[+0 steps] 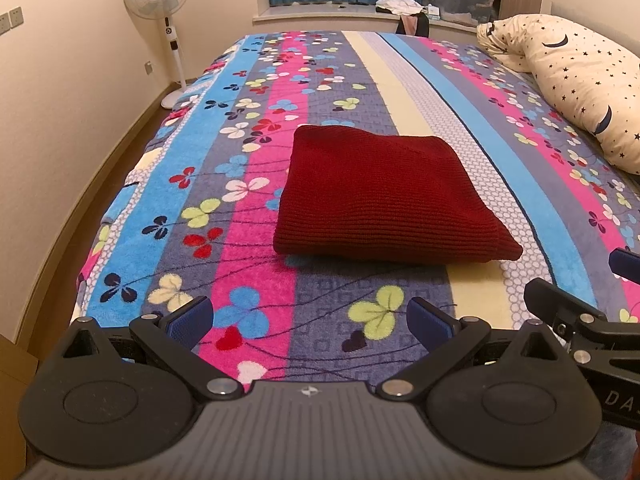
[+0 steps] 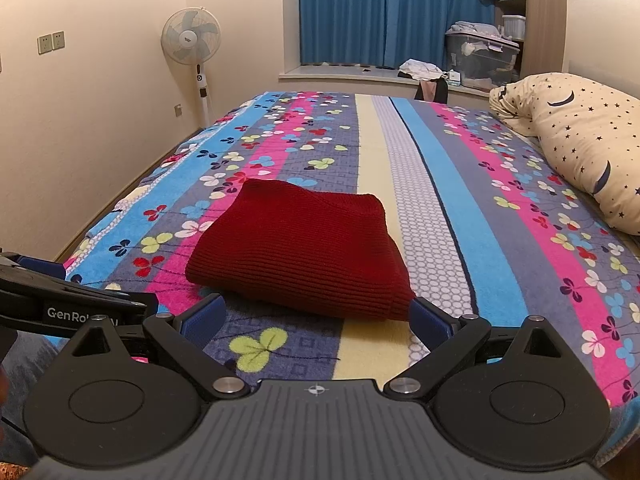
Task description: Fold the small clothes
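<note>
A dark red knitted garment (image 1: pixel 384 196) lies folded into a thick rectangle on the striped flowered bedspread (image 1: pixel 248 184). My left gripper (image 1: pixel 310 320) hovers open in front of its near edge, with nothing between the blue-padded fingers. In the right wrist view the same red garment (image 2: pixel 300 248) sits just beyond my right gripper (image 2: pixel 318 320), which is open too; its right pad (image 2: pixel 430 324) is close to the garment's near right corner. The right gripper's body shows at the right edge of the left wrist view, and the left gripper's body at the left edge of the right wrist view.
A cream pillow with stars and moons (image 1: pixel 580 88) lies along the bed's right side. A white standing fan (image 2: pixel 192 40) is by the left wall. Blue curtains, a windowsill with clothes (image 2: pixel 420 70) and a plastic storage box (image 2: pixel 480 58) are at the far end.
</note>
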